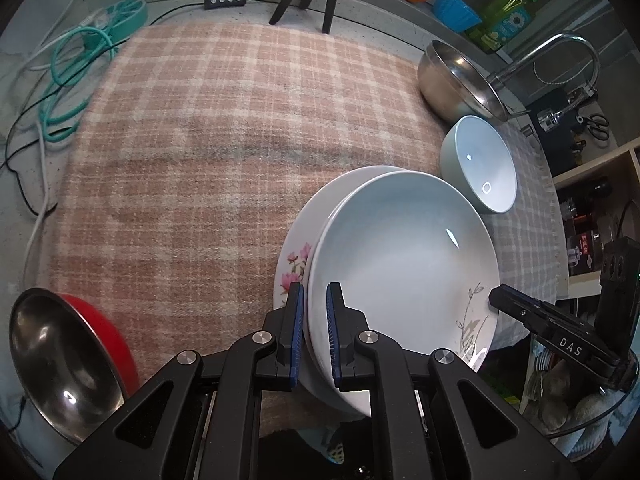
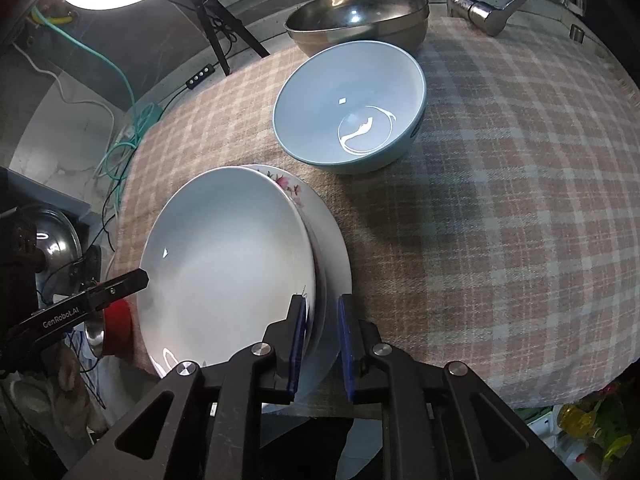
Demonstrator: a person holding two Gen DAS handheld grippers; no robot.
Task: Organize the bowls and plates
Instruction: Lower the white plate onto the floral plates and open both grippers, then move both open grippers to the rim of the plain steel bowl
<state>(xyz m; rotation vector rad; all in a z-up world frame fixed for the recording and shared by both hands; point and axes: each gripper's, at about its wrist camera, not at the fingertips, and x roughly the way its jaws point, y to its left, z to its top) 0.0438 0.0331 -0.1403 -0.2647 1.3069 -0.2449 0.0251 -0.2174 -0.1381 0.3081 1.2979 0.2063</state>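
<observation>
Plaid cloth (image 1: 224,128), left claw (image 1: 315,332) steeply down clamping white plate (image 1: 400,264), right claw (image 2: 322,344) slack astride rims

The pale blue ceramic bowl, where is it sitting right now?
The pale blue ceramic bowl sits upright on the plaid cloth, between the large steel bowl behind it and the stacked white plates in front; in the left wrist view it is right of centre.

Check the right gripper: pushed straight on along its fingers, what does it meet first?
The right gripper already straddles the stacked plates' rims; the white plate and the floral plate under it come first. Depth unclear.
</observation>
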